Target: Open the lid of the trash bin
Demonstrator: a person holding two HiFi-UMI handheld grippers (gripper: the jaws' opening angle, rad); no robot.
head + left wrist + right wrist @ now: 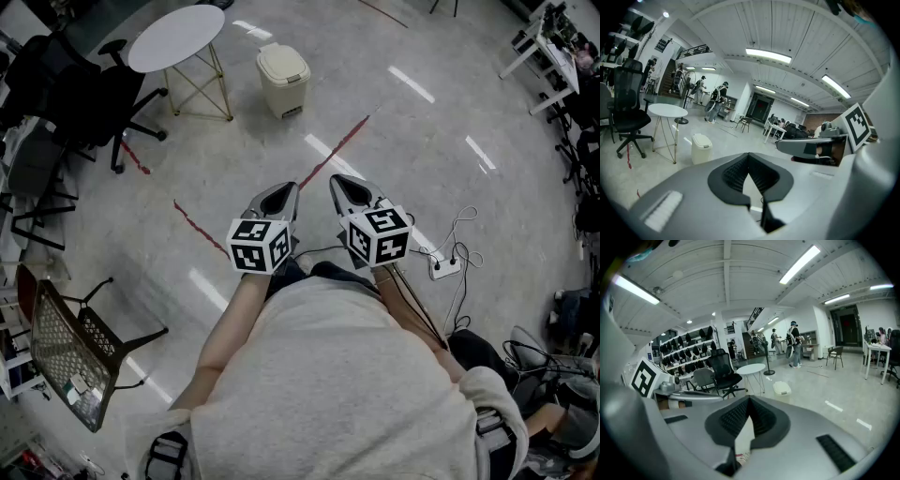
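1. At the upper left of the head view, a black wheeled office chair point(86, 89) sits next to a round white tabletop on thin gold legs point(176, 37). We judge both to be parked furniture that plays no part in the job.
2. Just right of those gold legs, in the upper middle of the frame, the cream plastic trash bin with a domed lid point(283, 80) stands upright on the pale polished floor point(412, 169). Its lid point(283, 62) lies flat and closed, so the opening has not begun. The left claw view shows the bin at left of centre point(701, 147), small and well apart from us. The right claw view shows it just right of centre point(782, 390).
3. The left claw point(281, 193) is held at mid-frame, close in front of the person's light shirt. Its tip aims up the frame toward the bin. In its own view point(749, 157) the ribbed pads are pressed together at the tips, with nothing between them.
4. The right claw point(343, 184) sits just beside it at the same height, pointing the same way. Its pads are likewise pressed together on nothing point(749, 400). We read this paired, tucked carry as a walking posture, because the bin is too far to reach from here.
5. At right of centre, a white power strip with loose cables point(446, 267) lies on the floor. It is off the line to the bin, so we judge it no obstacle.
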